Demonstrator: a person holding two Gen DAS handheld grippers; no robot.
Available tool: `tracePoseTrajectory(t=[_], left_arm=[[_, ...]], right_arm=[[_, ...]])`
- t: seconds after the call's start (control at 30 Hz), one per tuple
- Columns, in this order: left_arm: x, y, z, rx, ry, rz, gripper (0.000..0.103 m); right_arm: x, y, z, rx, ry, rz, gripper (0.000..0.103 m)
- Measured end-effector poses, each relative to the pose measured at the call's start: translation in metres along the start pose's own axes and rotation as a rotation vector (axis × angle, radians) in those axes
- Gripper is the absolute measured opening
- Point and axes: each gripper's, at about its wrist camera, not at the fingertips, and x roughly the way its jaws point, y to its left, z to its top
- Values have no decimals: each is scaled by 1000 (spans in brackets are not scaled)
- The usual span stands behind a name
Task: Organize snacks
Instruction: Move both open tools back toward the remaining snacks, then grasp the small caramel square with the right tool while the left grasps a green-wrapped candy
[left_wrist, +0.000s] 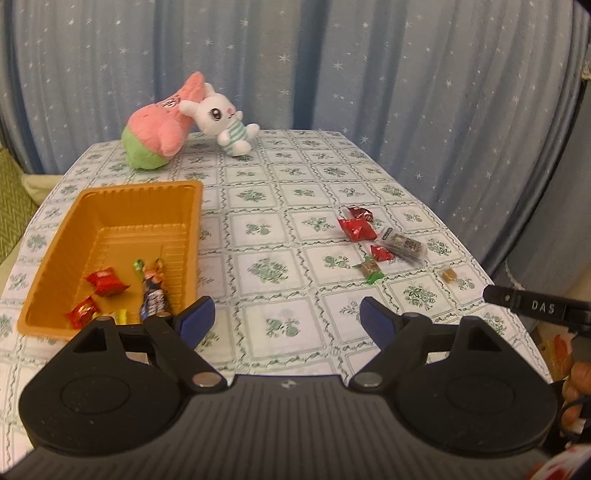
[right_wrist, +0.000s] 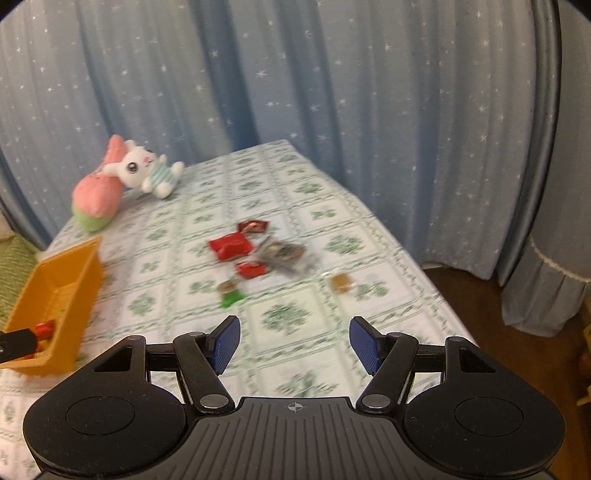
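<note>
An orange plastic tray (left_wrist: 122, 192) sits on the left of the table and holds several wrapped sweets (left_wrist: 107, 282). Loose snacks lie to the right: red packets (left_wrist: 356, 228), a clear dark packet (left_wrist: 402, 245), a green-wrapped sweet (left_wrist: 371, 271) and a small caramel sweet (left_wrist: 450, 275). My left gripper (left_wrist: 286, 314) hovers open and empty over the cloth just right of the tray's near corner. My right gripper (right_wrist: 294, 341) is open and empty, short of the same snack cluster (right_wrist: 231, 248), with the green sweet (right_wrist: 229, 293) nearest it. The tray (right_wrist: 70, 266) shows at that view's left edge.
A pink and green plush (left_wrist: 155, 133) and a white rabbit plush (left_wrist: 221, 118) lie at the table's far left. Blue starred curtains hang behind and to the right. The table's right edge (right_wrist: 424, 273) drops to a wooden floor. The right gripper's finger (left_wrist: 532, 306) pokes in at the right.
</note>
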Motion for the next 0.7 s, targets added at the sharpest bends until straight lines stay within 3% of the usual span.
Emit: tracePoseTrajectory(t=[0.27,0.53,0.6,0.7], left_arm=[[37,-24,5,66,-14,-13,84],[85,-39,9,40,64,-31,84],[96,-42,8,41,74,-36,84],[110,-47,7,42,88,-45,83]], right_arm=[[44,-25,16,-40,7,-10,66],[99,-47,33,-80,62,15,65],[112,-50,33,-95,80,23,53],[130,-50,31,-125,102,32,49]])
